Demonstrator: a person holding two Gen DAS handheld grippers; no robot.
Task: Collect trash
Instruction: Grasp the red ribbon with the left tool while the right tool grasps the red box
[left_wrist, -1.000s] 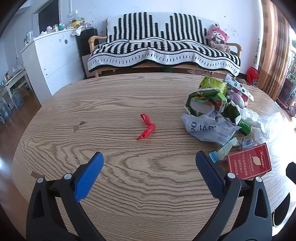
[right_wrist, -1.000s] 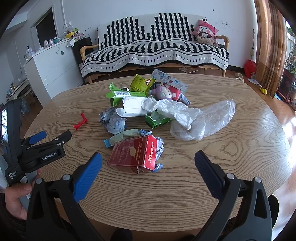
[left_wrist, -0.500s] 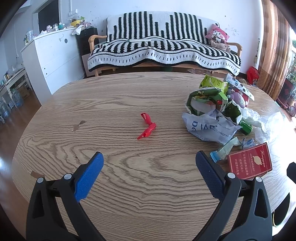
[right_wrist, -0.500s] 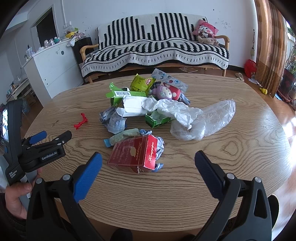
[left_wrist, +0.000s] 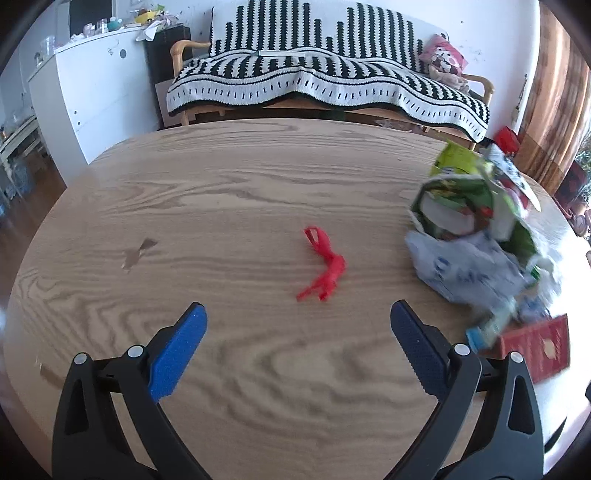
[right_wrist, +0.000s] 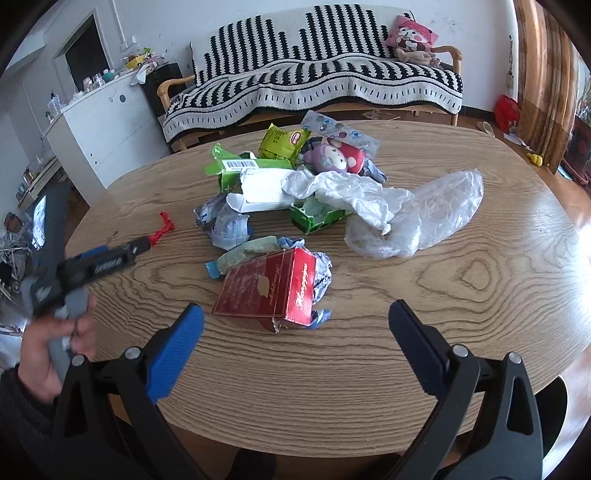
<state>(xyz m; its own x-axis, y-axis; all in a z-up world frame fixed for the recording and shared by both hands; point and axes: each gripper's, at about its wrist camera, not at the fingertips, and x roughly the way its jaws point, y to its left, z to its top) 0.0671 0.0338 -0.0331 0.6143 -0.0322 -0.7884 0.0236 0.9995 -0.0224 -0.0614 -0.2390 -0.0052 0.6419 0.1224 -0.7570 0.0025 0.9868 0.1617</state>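
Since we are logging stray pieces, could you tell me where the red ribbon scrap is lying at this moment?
The red ribbon scrap lies alone on the wooden table, left of the trash pile, ahead of the open left gripper.

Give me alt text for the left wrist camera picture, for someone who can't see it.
An open left gripper with blue pads hovers over a wooden table, aimed at a small red scrap lying just ahead of it. A blurred pile of wrappers and a red box sit at the right, with a striped sofa behind.
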